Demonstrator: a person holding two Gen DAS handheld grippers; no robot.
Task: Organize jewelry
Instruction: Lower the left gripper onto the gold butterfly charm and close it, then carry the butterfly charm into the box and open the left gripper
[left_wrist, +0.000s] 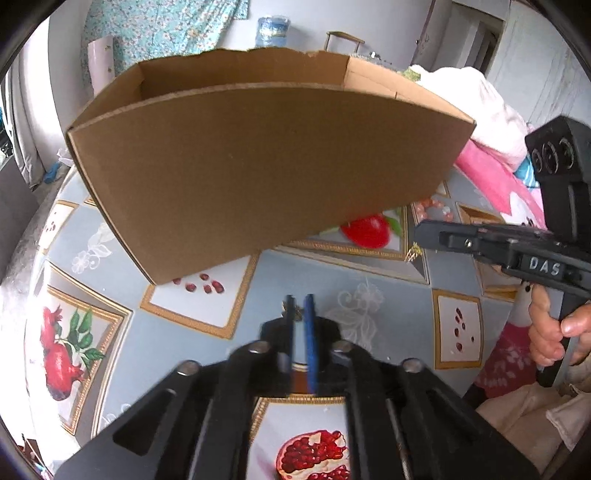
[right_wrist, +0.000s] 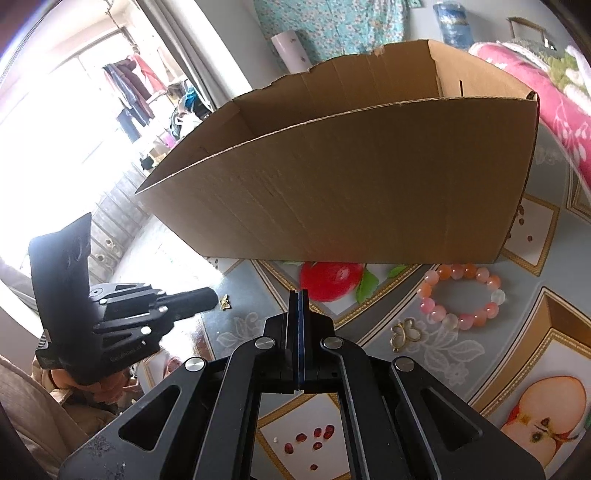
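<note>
An open cardboard box (left_wrist: 258, 166) stands on the table; it also shows in the right wrist view (right_wrist: 351, 192). A pink and orange bead bracelet (right_wrist: 461, 295) lies in front of the box's right end, with a gold butterfly piece (right_wrist: 404, 334) beside it. A small gold ornament (right_wrist: 224, 302) lies on the table just off my left gripper's tip. My left gripper (left_wrist: 300, 301) is nearly shut, with a narrow gap, and seems to pinch a small gold piece (left_wrist: 286, 308). My right gripper (right_wrist: 299, 295) is shut and empty. In the left view the right gripper (left_wrist: 419, 236) has a gold dangle (left_wrist: 413, 254) at its tip.
The table has a grey-blue cloth (left_wrist: 369, 273) with pomegranate pictures. Pink and white bedding (left_wrist: 491, 122) lies behind the box at right. A person's hand (left_wrist: 554, 332) holds the right gripper's handle. A window and hanging clothes (right_wrist: 129, 85) are at far left.
</note>
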